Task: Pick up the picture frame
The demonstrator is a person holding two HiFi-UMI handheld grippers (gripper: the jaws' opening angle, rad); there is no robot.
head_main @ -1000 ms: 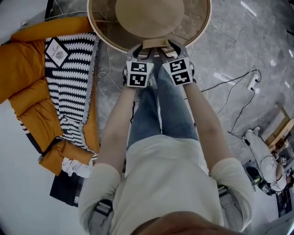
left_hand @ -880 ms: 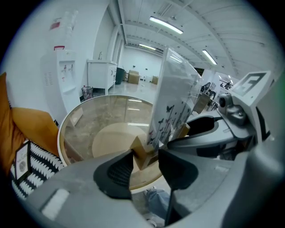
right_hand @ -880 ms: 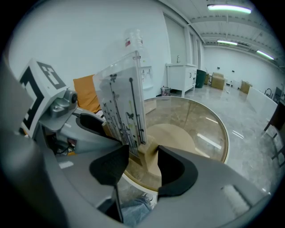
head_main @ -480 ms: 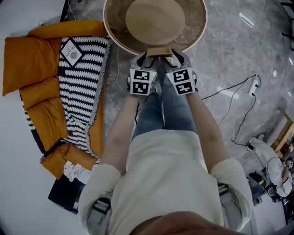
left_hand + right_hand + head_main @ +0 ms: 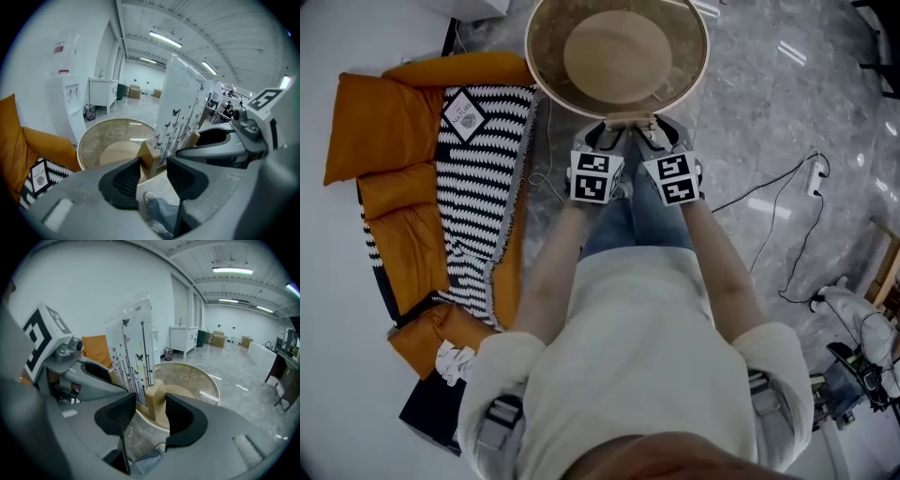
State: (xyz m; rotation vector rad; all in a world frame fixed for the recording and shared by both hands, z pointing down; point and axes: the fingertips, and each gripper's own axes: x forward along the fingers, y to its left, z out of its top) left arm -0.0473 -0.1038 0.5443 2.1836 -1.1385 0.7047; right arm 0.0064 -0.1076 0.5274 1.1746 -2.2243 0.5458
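Observation:
The picture frame is a clear panel printed with butterflies and stems [image 5: 180,108] [image 5: 133,350] standing in a pale wooden base bar [image 5: 630,120]. It hangs in the air above the near rim of the round glass table [image 5: 546,92]. My left gripper [image 5: 598,141] [image 5: 152,171] is shut on the bar's left end [image 5: 149,157]. At the other end [image 5: 157,404], my right gripper [image 5: 653,139] [image 5: 150,416] grips the bar the same way. The panel stands upright between the two grippers.
An orange cushioned seat [image 5: 389,178] with a black-and-white striped throw [image 5: 478,197] lies to the left. A cable and power strip [image 5: 811,173] cross the marble floor at right. The person's legs in jeans [image 5: 633,220] are under the grippers. A white water dispenser [image 5: 68,105] stands by the wall.
Both grippers have risen together with the frame held between them. The round table now looks smaller and lies farther below them.

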